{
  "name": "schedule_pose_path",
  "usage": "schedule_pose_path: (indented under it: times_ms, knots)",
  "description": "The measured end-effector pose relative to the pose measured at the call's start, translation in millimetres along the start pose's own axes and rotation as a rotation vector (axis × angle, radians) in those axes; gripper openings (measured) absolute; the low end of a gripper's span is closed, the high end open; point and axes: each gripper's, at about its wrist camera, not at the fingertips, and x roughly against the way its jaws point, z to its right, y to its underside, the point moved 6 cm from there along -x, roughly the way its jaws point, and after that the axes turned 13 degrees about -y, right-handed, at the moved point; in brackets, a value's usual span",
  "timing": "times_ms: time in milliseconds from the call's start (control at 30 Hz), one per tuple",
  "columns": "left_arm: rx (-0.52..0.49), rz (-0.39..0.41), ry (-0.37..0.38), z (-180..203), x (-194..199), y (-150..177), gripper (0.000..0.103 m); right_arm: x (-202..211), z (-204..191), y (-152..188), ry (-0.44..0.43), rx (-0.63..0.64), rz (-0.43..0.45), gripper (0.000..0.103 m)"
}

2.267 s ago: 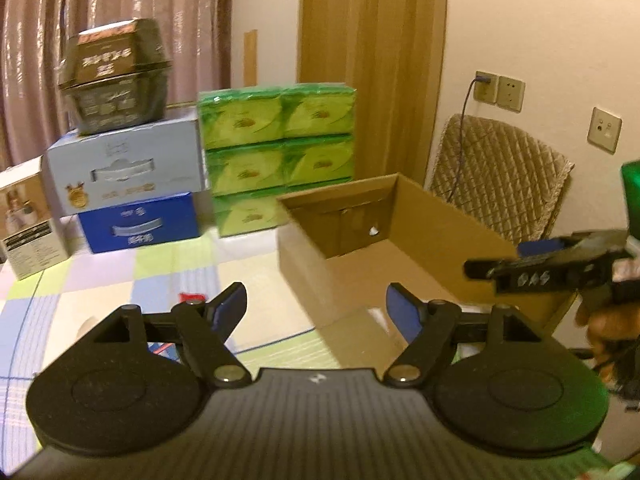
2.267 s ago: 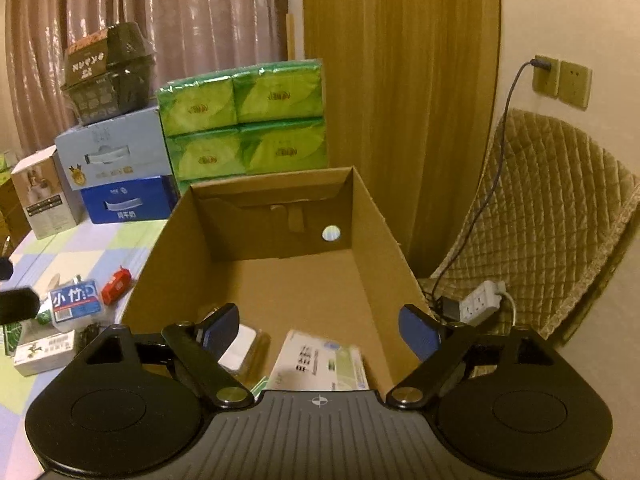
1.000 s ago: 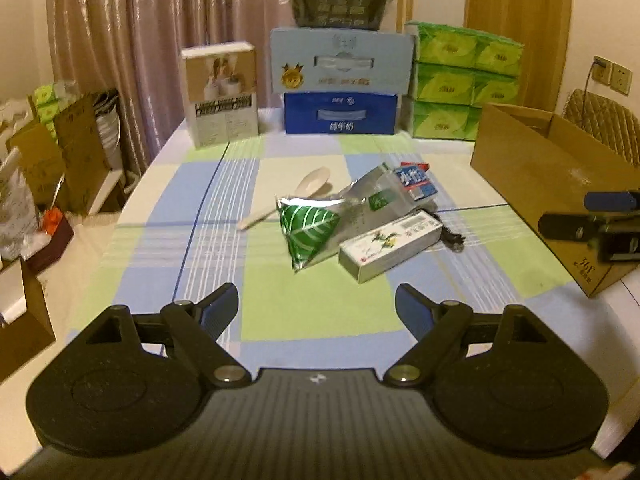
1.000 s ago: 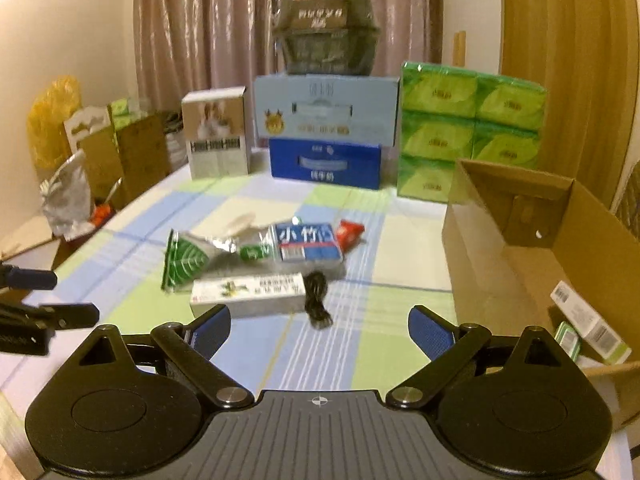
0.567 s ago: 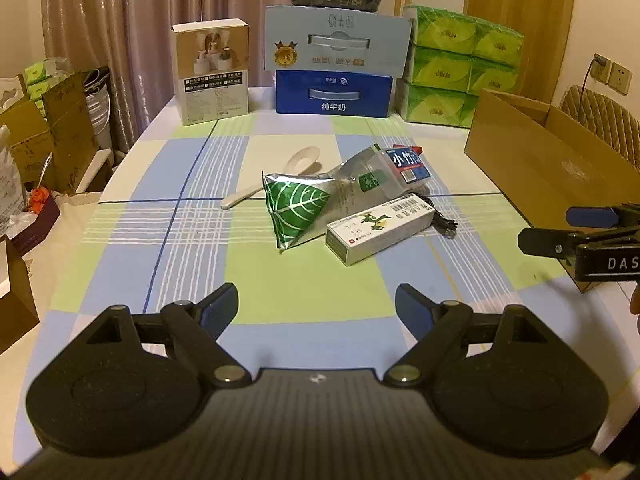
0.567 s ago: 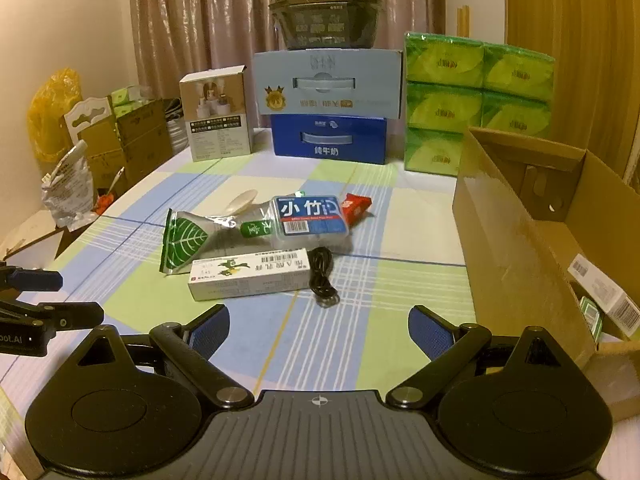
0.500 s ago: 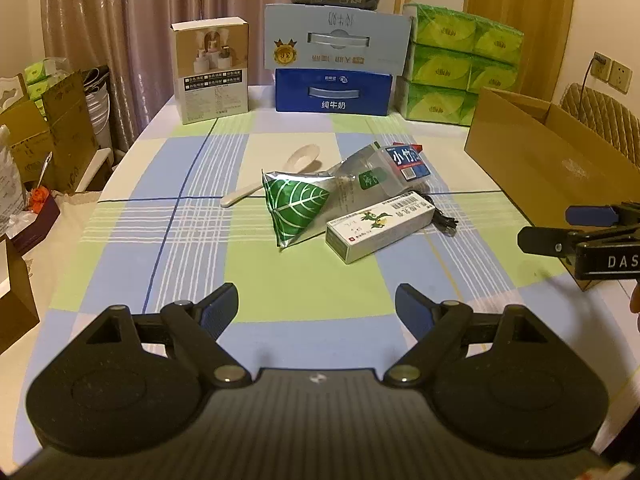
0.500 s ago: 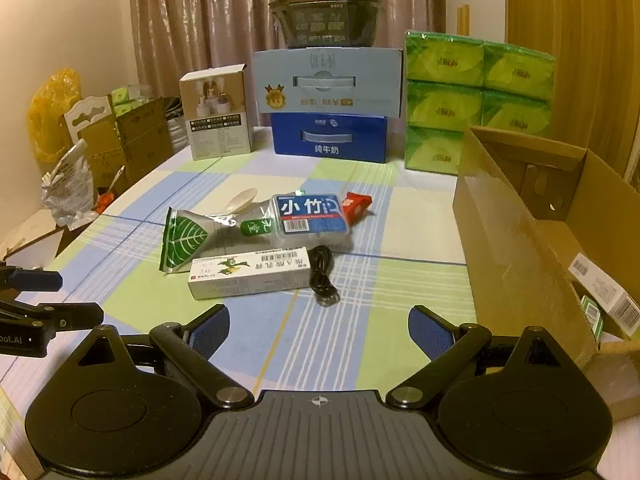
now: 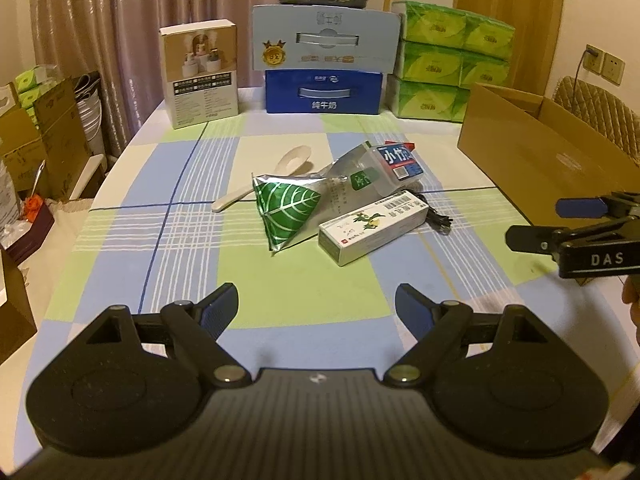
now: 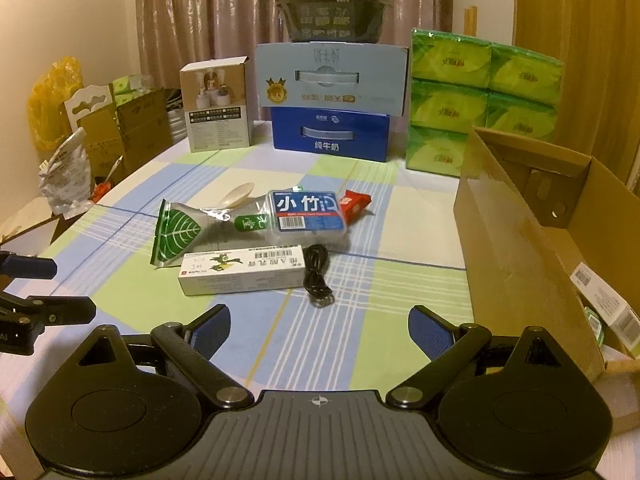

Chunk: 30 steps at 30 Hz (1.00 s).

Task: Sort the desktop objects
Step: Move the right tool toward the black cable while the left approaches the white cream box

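Observation:
A small pile lies mid-table: a green-leaf foil pouch (image 9: 285,207) (image 10: 176,235), a white carton (image 9: 372,223) (image 10: 242,270), a clear box with a blue label (image 9: 397,164) (image 10: 306,213), a pale spoon (image 9: 294,159) (image 10: 239,194), a black cable (image 10: 317,274) and a red packet (image 10: 354,203). My left gripper (image 9: 316,306) is open and empty, short of the pile. My right gripper (image 10: 319,326) is open and empty, just before the cable. An open cardboard box (image 9: 532,148) (image 10: 520,216) stands at the right and holds small cartons (image 10: 604,300).
Along the table's back stand a white product box (image 9: 200,74), stacked blue milk cartons (image 9: 324,62) with a black bowl on top (image 10: 330,0), and green tissue packs (image 9: 450,62). Cardboard boxes and bags sit on the floor at the left (image 9: 44,136).
Both grippers swung away from the cardboard box to face the pile on the table. Over the last half second they barely moved. Both stayed open and empty.

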Motion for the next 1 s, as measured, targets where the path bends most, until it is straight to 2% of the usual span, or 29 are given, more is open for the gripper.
schedule_pose_path:
  times_ms: [267, 367, 500, 633, 700, 733, 800, 900, 1000]
  knots:
    - [-0.067, 0.021, 0.012, 8.8, -22.9, -14.3, 0.082, -15.9, 3.6, -4.1, -0.016, 0.038, -0.024, 0.093]
    - [-0.099, 0.057, 0.045, 14.2, -36.0, -23.8, 0.082, -24.4, 4.7, -5.7, -0.020, 0.067, -0.038, 0.090]
    - [-0.149, 0.055, 0.095, 23.4, -59.1, -31.7, 0.080, -41.0, 13.6, -6.8, -0.032, 0.060, -0.074, 0.080]
    - [-0.228, 0.056, 0.107, 33.3, -78.7, -41.0, 0.079, -56.6, 24.0, -10.1, -0.044, 0.038, -0.096, 0.070]
    - [-0.241, 0.045, 0.135, 35.8, -87.7, -44.1, 0.077, -65.3, 27.3, -11.3, -0.060, 0.048, -0.113, 0.057]
    - [-0.253, 0.041, 0.146, 37.6, -92.1, -44.9, 0.077, -69.4, 28.5, -11.4, -0.063, 0.053, -0.125, 0.053]
    - [-0.285, 0.032, 0.162, 41.8, -100.5, -43.9, 0.075, -77.7, 31.0, -11.0, -0.078, 0.063, -0.141, 0.051]
    - [-0.335, 0.024, 0.175, 48.5, -111.4, -42.8, 0.068, -88.2, 33.5, -10.2, -0.077, 0.084, -0.161, 0.050]
    - [-0.361, 0.024, 0.193, 52.3, -120.9, -42.0, 0.066, -97.7, 38.2, -10.7, -0.079, 0.080, -0.173, 0.050]
